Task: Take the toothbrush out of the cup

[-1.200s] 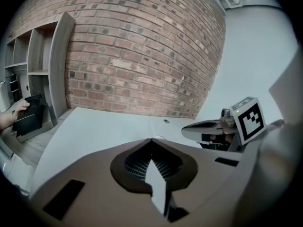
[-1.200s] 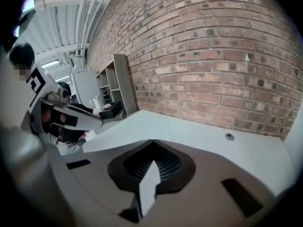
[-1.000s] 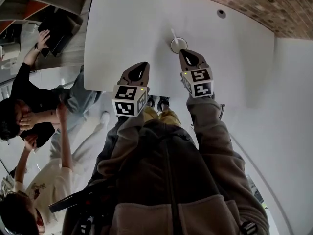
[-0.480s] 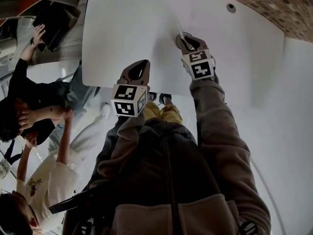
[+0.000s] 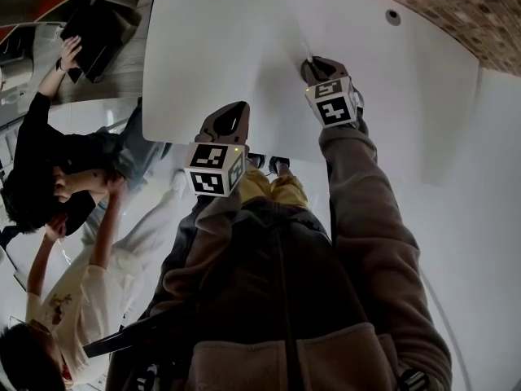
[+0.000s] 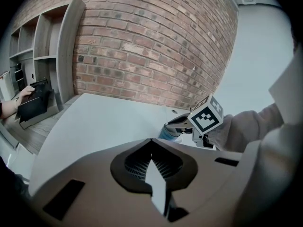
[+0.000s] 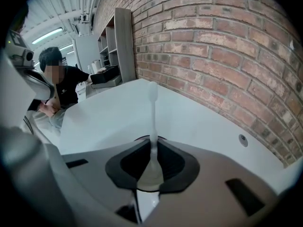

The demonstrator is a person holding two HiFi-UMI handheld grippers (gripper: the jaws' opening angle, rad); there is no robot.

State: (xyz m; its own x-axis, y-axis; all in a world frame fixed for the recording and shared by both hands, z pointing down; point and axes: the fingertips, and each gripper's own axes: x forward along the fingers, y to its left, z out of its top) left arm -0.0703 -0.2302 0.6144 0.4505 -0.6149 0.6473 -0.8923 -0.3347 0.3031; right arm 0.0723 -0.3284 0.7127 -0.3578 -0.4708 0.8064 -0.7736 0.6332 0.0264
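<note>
A white toothbrush (image 7: 152,103) stands upright between the jaws of my right gripper (image 7: 152,143), which is shut on its handle. The dark rim of the cup shows just beyond the jaw tips. In the head view my right gripper (image 5: 319,70) lies over the cup on the white table (image 5: 220,47) and hides it. From the left gripper view the bluish cup (image 6: 167,133) shows under the right gripper (image 6: 179,126). My left gripper (image 5: 230,119) hovers at the table's near edge, shut and holding nothing.
A small round grommet (image 5: 393,16) sits in the table's far right part. A brick wall (image 6: 156,46) runs behind the table, with grey shelves (image 6: 52,56) at its left. People (image 5: 57,177) stand off the table's left side, one handling a black case (image 5: 94,35).
My right gripper has moved forward from behind the cup to over it and now has the toothbrush between its jaws. The left gripper has stayed in place.
</note>
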